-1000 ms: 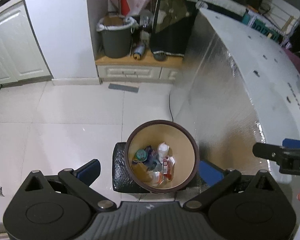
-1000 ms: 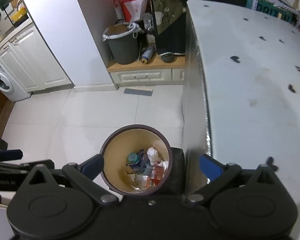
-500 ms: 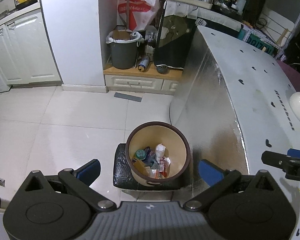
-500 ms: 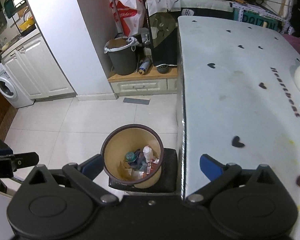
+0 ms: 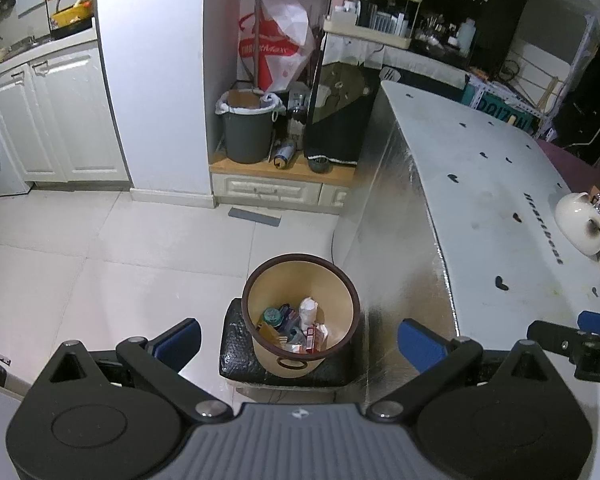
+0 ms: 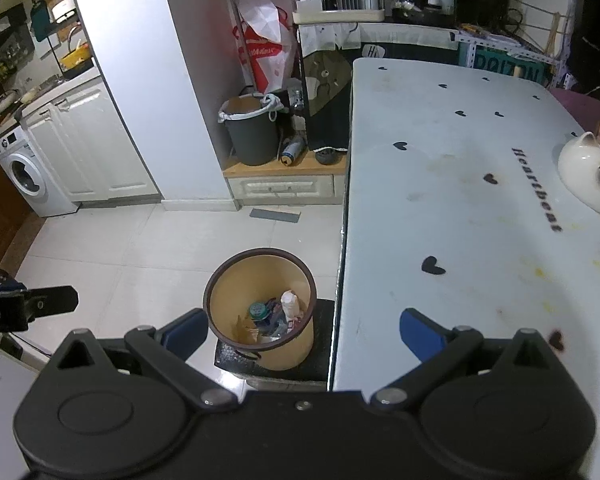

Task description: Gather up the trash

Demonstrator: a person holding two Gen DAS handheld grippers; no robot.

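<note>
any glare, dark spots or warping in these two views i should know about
Left wrist view: fisheye bends the table edge into a curve, its foil side throws bright glare, and the shelves behind sit in deep shadow. Right wrist view: the same bowing shows along the white cabinets, corners are black, and the trash bin stays sharp.

Glossy floor tiles, shiny foil-like table side.
</note>
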